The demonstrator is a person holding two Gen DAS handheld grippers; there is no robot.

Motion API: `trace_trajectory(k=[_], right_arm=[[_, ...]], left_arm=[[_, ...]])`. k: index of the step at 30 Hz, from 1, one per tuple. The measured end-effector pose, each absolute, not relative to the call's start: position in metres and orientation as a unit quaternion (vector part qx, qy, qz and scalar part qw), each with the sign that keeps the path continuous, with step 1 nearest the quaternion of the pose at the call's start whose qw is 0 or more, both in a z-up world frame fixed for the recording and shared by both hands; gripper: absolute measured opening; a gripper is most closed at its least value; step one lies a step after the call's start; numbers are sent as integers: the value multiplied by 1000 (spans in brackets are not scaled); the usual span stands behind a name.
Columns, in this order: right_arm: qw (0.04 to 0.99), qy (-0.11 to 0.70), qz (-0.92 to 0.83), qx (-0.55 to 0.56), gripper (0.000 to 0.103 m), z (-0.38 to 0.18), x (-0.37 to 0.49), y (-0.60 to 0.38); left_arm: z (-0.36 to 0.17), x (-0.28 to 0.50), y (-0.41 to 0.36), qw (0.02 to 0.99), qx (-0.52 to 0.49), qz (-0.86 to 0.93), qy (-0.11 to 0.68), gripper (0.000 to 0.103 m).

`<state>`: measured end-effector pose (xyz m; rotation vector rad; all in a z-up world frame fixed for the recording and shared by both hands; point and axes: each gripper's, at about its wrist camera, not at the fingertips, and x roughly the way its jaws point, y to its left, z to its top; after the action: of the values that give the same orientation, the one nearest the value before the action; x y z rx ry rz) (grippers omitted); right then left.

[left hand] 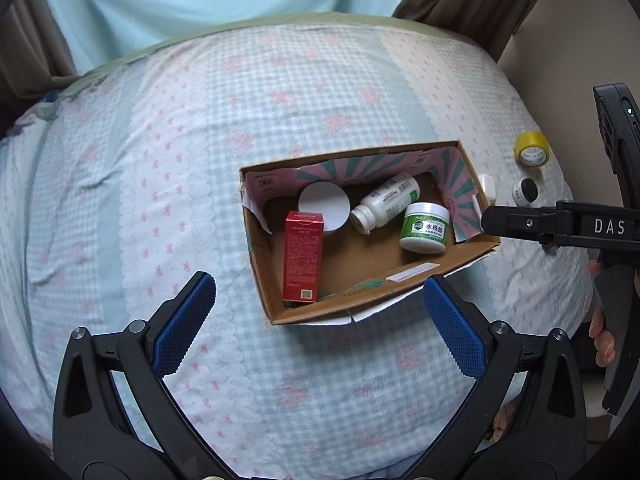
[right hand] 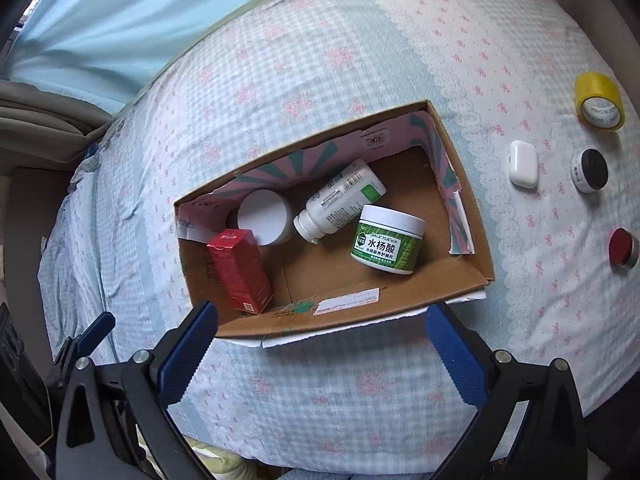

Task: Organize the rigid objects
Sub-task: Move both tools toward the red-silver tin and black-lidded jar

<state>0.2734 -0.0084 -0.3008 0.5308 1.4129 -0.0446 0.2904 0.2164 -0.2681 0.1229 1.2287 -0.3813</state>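
Soft even daylight, sharp focus, strong fisheye bending at edges.

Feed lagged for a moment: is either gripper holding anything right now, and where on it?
Nothing is held. The left gripper and the right gripper both hang with jaws open and empty, near the front edge of the cardboard box.

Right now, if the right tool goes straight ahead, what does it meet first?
Probably the near wall of the box, just ahead of the open right tool; if it clears the rim, then the box floor. Depth is unclear.
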Motion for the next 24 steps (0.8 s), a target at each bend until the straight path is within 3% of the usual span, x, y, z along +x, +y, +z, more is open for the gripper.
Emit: trace_trajectory(k=[13, 24], right_arm=[[789, 592, -52, 154, 103, -211, 204, -31], [813, 549, -120, 151, 103, -190, 131, -158]], left_arm=[[-197, 236, 177, 833, 61, -200, 511, 103], [-194, 196, 58, 842, 57, -197, 498, 103]])
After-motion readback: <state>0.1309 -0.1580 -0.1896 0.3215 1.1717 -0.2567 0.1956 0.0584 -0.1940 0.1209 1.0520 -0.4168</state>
